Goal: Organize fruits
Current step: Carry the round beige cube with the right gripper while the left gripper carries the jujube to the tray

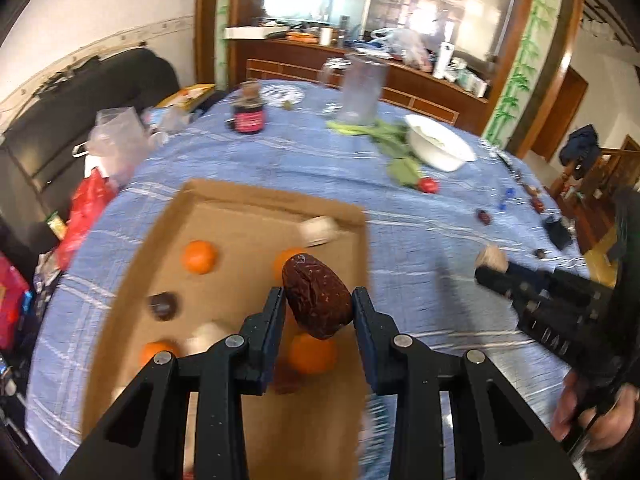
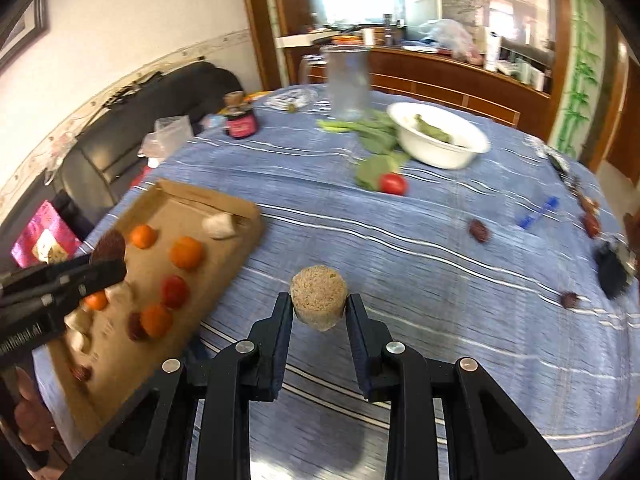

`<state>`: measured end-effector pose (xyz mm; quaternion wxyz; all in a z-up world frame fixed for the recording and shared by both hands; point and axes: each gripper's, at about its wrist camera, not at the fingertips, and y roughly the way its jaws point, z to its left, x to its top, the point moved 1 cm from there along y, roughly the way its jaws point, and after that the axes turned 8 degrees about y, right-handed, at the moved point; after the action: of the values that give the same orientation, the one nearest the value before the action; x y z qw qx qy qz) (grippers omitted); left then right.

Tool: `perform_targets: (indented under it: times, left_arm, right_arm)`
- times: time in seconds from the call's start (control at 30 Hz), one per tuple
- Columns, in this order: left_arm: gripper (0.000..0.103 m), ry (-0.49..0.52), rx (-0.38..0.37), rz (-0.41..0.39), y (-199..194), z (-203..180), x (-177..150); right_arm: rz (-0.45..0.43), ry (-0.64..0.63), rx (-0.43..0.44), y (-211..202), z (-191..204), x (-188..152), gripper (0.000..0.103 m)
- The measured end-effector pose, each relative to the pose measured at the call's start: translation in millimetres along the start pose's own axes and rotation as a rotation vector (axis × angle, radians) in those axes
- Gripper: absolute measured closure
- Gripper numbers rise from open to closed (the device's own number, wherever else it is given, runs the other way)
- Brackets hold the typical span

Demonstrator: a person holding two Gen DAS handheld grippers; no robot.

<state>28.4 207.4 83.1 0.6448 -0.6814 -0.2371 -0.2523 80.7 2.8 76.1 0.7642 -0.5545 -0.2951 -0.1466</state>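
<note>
My left gripper [image 1: 318, 300] is shut on a wrinkled dark red date [image 1: 316, 296] and holds it above the cardboard tray [image 1: 248, 216]. The tray holds small oranges [image 1: 200, 256], a dark date [image 1: 163, 306] and pale round pieces [image 1: 318, 230]. My right gripper [image 2: 319, 306] is shut on a tan grainy puck [image 2: 319, 298] above the blue cloth, right of the tray [image 2: 224, 264]. It also shows at the right of the left wrist view [image 1: 490, 266]. The left gripper [image 2: 110, 258] shows at the left of the right wrist view. Loose dates [image 2: 479, 230] lie on the cloth.
A white bowl [image 2: 440, 152] with greens, leafy greens [image 2: 376, 140], a red tomato [image 2: 393, 183], a clear cup [image 2: 347, 80] and a dark jar [image 2: 240, 122] stand at the far side. A blue clip [image 2: 536, 210] and a black object [image 2: 612, 268] lie right. A black sofa [image 1: 60, 120] is left.
</note>
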Motion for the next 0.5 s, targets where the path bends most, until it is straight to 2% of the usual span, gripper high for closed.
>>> perform_targets:
  times: [0.27,0.5]
  left_arm:
    - [0.07,-0.038,0.039,0.045,-5,51,-34]
    - [0.07,-0.08,0.017,0.069,-8,59,-56]
  right_arm:
    - [0.041,-0.066,0.08,38,63,19,0.073]
    - [0.066,-0.133,0.134,63,106,31,0.073]
